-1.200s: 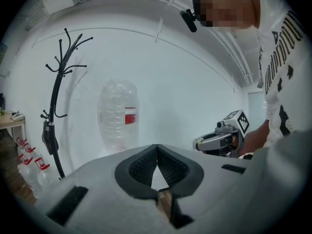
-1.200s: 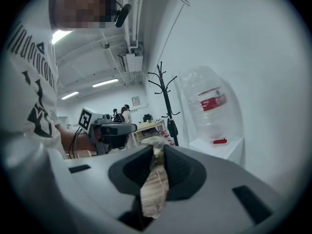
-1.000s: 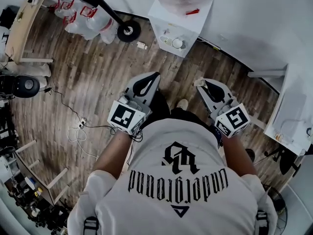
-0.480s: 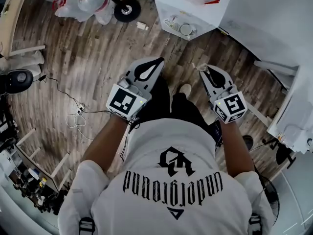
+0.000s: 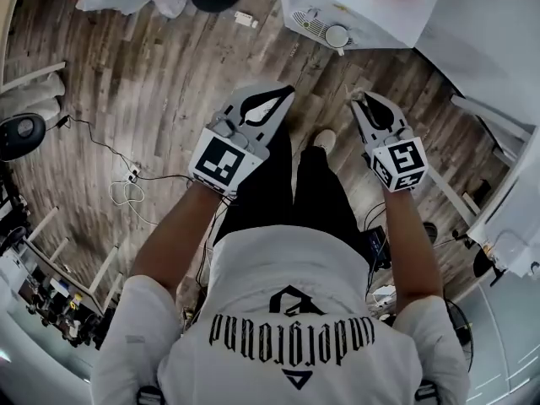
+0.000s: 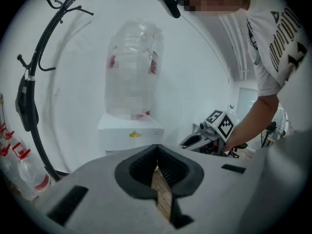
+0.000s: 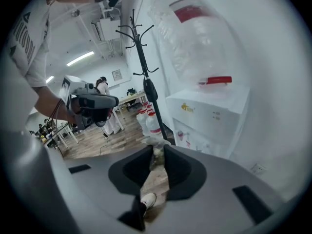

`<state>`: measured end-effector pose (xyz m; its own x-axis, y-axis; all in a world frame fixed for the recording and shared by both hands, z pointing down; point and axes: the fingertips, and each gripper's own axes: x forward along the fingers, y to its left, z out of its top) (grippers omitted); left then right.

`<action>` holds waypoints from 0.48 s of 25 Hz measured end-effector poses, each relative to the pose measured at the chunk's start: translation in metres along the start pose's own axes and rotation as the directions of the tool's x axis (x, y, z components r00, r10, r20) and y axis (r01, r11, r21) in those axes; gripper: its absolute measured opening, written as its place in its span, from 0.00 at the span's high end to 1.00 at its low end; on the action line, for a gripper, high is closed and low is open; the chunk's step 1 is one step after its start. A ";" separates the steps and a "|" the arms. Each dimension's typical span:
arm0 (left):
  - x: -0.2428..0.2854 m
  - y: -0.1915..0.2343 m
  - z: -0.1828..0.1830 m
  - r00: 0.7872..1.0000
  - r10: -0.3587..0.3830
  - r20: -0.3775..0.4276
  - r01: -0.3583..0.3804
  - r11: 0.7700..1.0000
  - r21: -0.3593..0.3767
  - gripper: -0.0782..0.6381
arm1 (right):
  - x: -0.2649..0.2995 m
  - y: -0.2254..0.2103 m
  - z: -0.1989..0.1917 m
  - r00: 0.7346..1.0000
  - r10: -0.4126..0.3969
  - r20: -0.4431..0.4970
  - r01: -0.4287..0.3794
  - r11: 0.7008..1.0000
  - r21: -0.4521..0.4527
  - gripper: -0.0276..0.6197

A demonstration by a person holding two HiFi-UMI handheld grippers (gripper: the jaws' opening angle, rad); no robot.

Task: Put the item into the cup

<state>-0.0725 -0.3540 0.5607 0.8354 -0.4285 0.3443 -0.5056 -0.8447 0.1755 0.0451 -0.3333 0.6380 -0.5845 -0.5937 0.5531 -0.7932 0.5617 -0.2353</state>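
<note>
My right gripper (image 5: 358,99) is held out at waist height over the wooden floor, shut on a small pale item in crinkly clear wrap (image 7: 156,151). In the right gripper view the item is pinched at the tips of that gripper (image 7: 157,155). In the head view it shows only as a pale speck (image 5: 353,96). My left gripper (image 5: 287,93) is level with it, a hand's width to the left. Its tips meet with nothing between them (image 6: 157,150). No cup shows in any view.
A white water dispenser (image 5: 354,7) with a large clear bottle (image 6: 134,67) stands just ahead against the wall. A black coat stand (image 7: 146,82) and several water bottles (image 7: 148,123) are left of it. Cables (image 5: 126,184) lie on the floor (image 5: 143,99) to the left.
Both grippers have risen in the head view and the dispenser has slid toward its top edge. The right grip on the item and the shut left jaws look unchanged.
</note>
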 end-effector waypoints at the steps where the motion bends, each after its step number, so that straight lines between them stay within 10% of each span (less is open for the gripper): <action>1: 0.004 0.005 -0.007 1.000 -0.001 -0.004 0.001 1.000 0.004 0.88 | 0.008 -0.005 -0.006 1.000 -0.002 -0.010 0.002 1.000 -0.001 0.85; 12: 0.071 0.052 -0.094 0.999 0.009 -0.049 -0.009 1.000 -0.019 0.88 | 0.096 -0.069 -0.075 0.992 -0.077 -0.098 0.082 0.996 0.045 0.85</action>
<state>-0.0595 -0.3987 0.6808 0.8194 -0.4193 0.3908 -0.5174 -0.8345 0.1896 0.0570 -0.3859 0.7671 -0.5020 -0.5762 0.6450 -0.8453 0.4846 -0.2250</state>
